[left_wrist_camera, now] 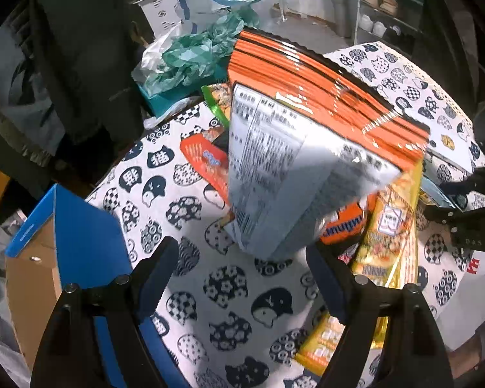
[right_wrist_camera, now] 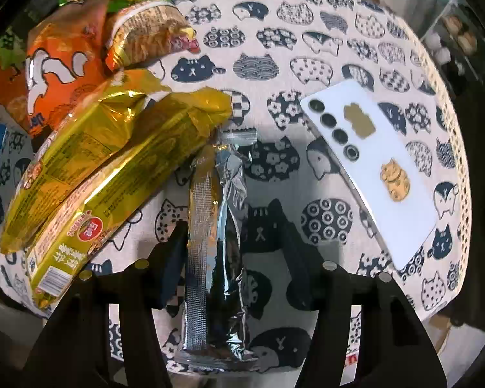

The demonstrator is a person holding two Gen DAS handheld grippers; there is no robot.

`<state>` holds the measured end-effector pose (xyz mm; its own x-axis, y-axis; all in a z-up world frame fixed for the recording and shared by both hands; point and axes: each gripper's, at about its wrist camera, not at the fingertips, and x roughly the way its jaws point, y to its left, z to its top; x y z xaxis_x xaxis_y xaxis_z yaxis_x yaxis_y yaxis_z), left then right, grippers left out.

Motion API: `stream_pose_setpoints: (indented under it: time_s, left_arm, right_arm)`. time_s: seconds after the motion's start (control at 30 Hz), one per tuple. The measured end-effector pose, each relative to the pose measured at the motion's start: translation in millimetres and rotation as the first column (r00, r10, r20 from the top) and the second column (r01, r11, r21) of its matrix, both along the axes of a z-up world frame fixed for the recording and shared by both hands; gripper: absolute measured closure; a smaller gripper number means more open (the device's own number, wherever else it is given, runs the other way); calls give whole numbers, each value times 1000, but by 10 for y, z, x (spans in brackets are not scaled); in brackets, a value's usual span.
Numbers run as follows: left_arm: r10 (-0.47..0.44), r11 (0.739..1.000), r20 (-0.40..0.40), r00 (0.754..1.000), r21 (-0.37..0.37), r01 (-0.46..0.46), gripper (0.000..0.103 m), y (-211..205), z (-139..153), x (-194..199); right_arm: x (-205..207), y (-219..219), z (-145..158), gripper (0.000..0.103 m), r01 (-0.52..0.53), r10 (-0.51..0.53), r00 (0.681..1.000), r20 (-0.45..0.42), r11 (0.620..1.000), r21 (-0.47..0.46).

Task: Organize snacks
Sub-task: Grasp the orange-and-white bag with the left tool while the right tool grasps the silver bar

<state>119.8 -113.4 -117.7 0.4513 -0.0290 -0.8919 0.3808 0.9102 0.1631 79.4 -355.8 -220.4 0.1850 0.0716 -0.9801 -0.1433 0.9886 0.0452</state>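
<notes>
The cat-print tablecloth (right_wrist_camera: 307,32) is the landmark. At its left edge stands a blue cardboard box (left_wrist_camera: 80,242), probably where the snacks are going. Toward the cloth's middle a big orange-and-white snack bag (left_wrist_camera: 291,148) stands tilted over a heap of packets. Beside that heap lie 2 gold packets (right_wrist_camera: 113,161), touching, with an orange packet (right_wrist_camera: 55,74) just beyond them. To the heap's right, well apart, a white phone (right_wrist_camera: 371,168) lies on the cloth.

The smallest piece, a slim silver packet (right_wrist_camera: 215,226), lies near the cloth's front edge, its far end touching a gold packet. The right gripper (right_wrist_camera: 234,252) straddles it, jaws part-closed, and whether they already pinch the foil I cannot tell. The left gripper (left_wrist_camera: 242,271) hovers spread and empty over bare cloth before the big bag.

To do this well, I'd pinch the silver packet mid-length and lift straight up, so the gold ones stay put.
</notes>
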Motion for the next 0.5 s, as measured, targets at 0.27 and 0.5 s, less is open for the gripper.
stream_pose_setpoints:
  time_s: [0.27,0.5]
  left_arm:
    - [-25,999,0,1000,27,25,21,-152,-155,186]
    - [-31,1000,23,999,-1,31,45,-198,-167,240]
  right_arm:
    - [69,-285,50,74,48,-49,998,33,998,36]
    - [49,-238,289,74,44,-48,996,80,998,49]
